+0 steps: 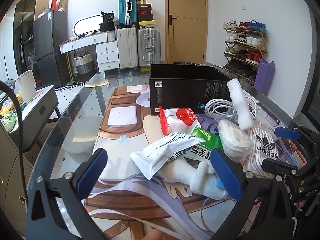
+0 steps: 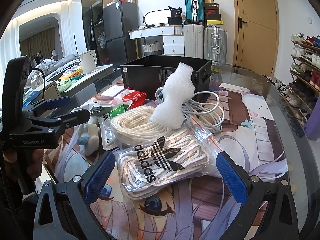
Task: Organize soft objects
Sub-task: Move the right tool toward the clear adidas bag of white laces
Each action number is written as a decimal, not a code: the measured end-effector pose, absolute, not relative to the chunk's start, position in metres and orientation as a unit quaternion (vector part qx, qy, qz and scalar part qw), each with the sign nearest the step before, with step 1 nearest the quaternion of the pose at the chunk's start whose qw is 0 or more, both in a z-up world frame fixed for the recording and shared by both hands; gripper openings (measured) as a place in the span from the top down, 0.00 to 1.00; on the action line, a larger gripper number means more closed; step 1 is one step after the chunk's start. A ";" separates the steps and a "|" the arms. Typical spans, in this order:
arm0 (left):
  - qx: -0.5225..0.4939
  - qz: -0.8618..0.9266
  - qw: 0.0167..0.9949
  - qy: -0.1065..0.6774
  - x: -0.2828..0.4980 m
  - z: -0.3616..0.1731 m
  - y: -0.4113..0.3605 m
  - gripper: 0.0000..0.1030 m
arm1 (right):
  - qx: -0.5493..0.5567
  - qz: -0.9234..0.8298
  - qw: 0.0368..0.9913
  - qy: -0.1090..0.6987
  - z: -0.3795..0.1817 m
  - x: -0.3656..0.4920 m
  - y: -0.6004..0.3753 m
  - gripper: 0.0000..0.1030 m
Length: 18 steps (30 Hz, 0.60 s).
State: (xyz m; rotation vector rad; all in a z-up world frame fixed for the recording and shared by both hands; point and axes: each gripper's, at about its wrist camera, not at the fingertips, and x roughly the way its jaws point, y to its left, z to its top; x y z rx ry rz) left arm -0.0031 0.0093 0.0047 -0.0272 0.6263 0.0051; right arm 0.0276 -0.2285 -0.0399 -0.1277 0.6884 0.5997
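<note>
**Soft items heaped before the black box**

A clear zip bag of cream laces printed "adidas" [image 2: 160, 164] is seen lying between the spread jaws of the right gripper [image 2: 166, 172], untouched. A white plush toy [image 1: 202, 178] and a white printed pouch [image 1: 160, 152] are framed by the left gripper [image 1: 160, 172], its jaws likewise apart. A white foam strip [image 2: 174, 98] and coiled white cable [image 2: 206, 108] are piled against the open black cardboard box [image 2: 160, 74].

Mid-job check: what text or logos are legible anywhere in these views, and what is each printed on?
"adidas" with trefoil logo: clear zip bag of white laces.
"GenRobot.AI": left gripper body, seen from the right wrist.
"DAS": right gripper's frame, partial.
Black box fine print, white and green pouch characters, red packet: too small or blurred.
</note>
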 end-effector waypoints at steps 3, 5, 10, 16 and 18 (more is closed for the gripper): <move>-0.014 0.000 0.951 0.309 -0.003 0.005 0.010 0.00 | -0.067 0.285 0.896 0.334 -0.041 0.029 -0.229 0.00; -0.013 0.000 0.951 0.308 -0.002 0.005 0.010 0.00 | -0.066 0.285 0.896 0.335 -0.041 0.029 -0.229 0.00; -0.019 0.000 0.953 0.303 -0.003 0.005 0.011 0.00 | -0.063 0.282 0.896 0.337 -0.042 0.029 -0.232 0.00; -0.018 -0.002 0.954 0.299 -0.004 0.005 0.013 0.00 | -0.053 0.274 0.897 0.342 -0.043 0.028 -0.241 0.00; -0.014 -0.006 0.953 0.303 -0.004 0.006 0.011 0.00 | -0.047 0.271 0.898 0.344 -0.044 0.027 -0.246 0.00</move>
